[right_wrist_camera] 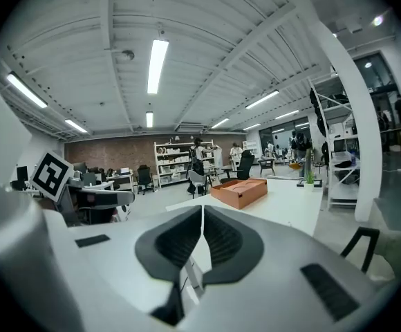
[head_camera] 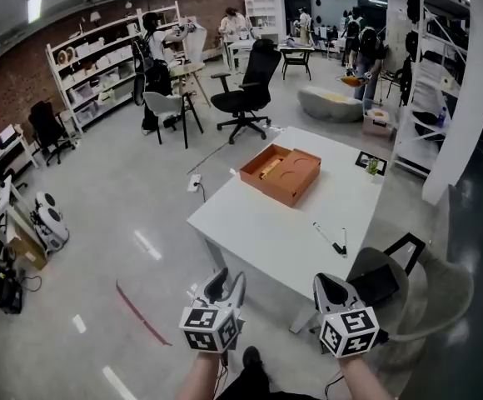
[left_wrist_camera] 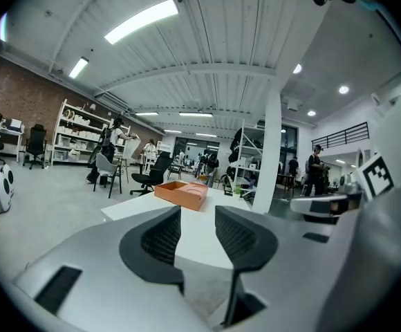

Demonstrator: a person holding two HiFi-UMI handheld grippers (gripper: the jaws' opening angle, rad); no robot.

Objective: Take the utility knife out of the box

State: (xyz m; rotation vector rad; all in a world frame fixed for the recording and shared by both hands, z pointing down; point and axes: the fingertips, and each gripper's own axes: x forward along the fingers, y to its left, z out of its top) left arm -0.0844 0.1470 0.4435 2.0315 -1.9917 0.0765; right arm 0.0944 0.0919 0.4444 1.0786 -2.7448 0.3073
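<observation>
The box (head_camera: 281, 174) sits on the far half of the counter (head_camera: 258, 232). Pens (head_camera: 329, 238) lie nearer, by the right edge, and a card (head_camera: 370, 162) is at the far right corner. An office chair (head_camera: 246, 94) stands behind the counter, with shelves (head_camera: 100, 65) far left. The left hand-held gripper (head_camera: 227, 284) and right hand-held gripper (head_camera: 330, 287) hang side by side before the near edge.
</observation>
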